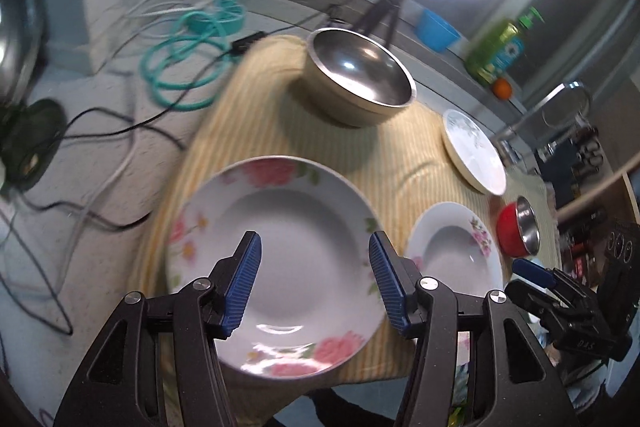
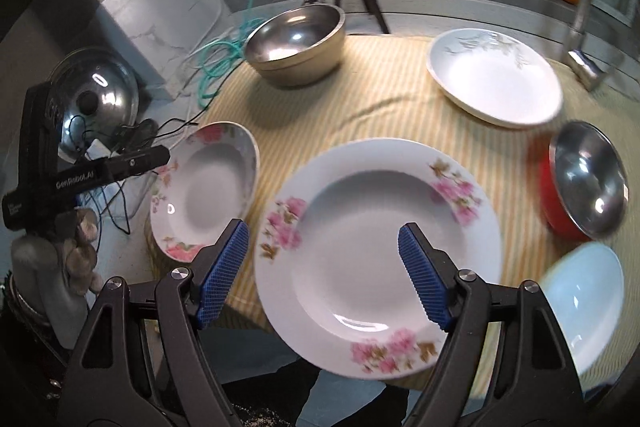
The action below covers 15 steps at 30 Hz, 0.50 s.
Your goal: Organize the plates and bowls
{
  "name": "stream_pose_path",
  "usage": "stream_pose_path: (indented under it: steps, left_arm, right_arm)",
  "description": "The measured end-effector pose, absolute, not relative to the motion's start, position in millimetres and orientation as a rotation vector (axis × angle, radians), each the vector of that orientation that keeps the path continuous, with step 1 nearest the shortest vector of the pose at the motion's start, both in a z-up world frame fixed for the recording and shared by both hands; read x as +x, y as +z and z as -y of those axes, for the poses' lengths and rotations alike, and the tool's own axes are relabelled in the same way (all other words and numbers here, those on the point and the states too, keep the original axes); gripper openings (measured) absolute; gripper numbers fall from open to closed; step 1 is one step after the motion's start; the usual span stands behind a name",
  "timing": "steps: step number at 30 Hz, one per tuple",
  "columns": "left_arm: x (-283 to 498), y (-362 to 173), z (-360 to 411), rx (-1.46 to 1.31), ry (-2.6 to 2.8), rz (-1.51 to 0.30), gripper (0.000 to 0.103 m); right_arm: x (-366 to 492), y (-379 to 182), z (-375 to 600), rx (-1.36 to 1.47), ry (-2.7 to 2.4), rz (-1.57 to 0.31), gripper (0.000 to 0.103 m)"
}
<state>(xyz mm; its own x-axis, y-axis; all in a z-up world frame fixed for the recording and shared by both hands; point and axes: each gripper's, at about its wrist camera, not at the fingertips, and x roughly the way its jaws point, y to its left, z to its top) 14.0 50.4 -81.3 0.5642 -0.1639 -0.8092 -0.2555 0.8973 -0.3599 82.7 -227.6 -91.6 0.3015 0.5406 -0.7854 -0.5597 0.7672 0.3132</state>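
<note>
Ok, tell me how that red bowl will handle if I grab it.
The red bowl looks rigid, with a shiny steel lining, so probably slick under the fingers. It sits tilted on the cloth, so a nudge may rock it. Likely light and not fragile.

A yellow cloth [image 2: 384, 99] with thin white stripes is seen under the dishes. Two white plates are rimmed with pink flowers and green leaves: the larger plate [image 2: 376, 227] and the smaller plate [image 2: 204, 187]. A third white dish [image 2: 496, 79] is marked with grey sprigs. The big bowl [image 2: 296, 43] is beige outside and silver inside; the small bowl [image 2: 580, 183] is red outside and silver inside. Both tongs are black with blue ribbed pads [image 2: 224, 267].
</note>
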Motion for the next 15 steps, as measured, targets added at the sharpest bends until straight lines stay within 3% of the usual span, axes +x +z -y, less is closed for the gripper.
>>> stream_pose_path:
  steps: [3, 10, 15]
  left_arm:
    - [1.1, -88.2, -65.2, -0.510, 0.117, -0.976, 0.055]
    - [-20.8, -109.0, -90.5, -0.587, 0.205, -0.987, 0.052]
    - [-26.5, -121.5, -101.3, -0.627, 0.218, -0.997, 0.042]
  right_arm:
    - [91.4, -96.3, 207.0, -0.035, 0.780, -1.051, 0.080]
    - [109.7, -112.5, 164.5, -0.074, 0.870, -1.116, 0.060]
    - [122.5, -128.6, 140.3, -0.119, 0.890, -1.164, 0.049]
